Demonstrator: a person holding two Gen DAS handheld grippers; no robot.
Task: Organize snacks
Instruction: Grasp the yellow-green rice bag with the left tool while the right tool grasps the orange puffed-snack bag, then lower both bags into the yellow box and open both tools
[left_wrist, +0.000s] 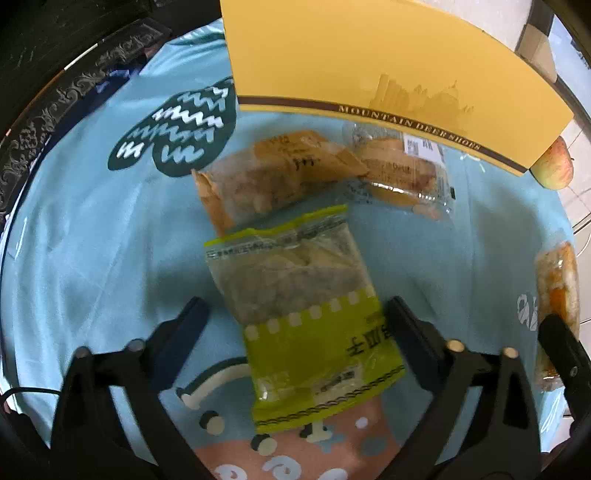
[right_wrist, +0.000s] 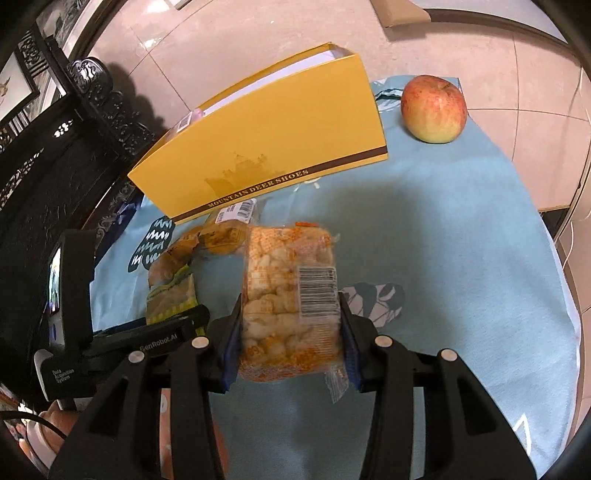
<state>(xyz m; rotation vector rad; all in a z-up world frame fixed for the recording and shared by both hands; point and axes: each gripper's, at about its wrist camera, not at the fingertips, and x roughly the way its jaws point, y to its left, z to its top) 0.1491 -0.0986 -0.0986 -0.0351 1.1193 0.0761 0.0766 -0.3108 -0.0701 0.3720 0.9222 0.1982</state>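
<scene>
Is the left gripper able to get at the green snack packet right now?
Probably yes. The green snack packet lies flat on the blue cloth between the left gripper's open fingers, and nothing covers it.

Counter (left_wrist: 92, 229) draped in light blue cloth (right_wrist: 461, 229) with dark leaf prints and pink cartoon patch at near edge; yellow shoe box (right_wrist: 266, 147) stands at far side, brown band lettered along its base; apple (right_wrist: 433, 109) on cloth near box's right corner, apart from it; green-yellow snack packet (left_wrist: 306, 314) flat mid-cloth, overlapping tan snack packet (left_wrist: 273, 173) beyond it; clear packet of yellow cakes (left_wrist: 402, 173) just beside box front, touching tan packet; pale tiled floor (right_wrist: 498, 48) beyond counter.
</scene>
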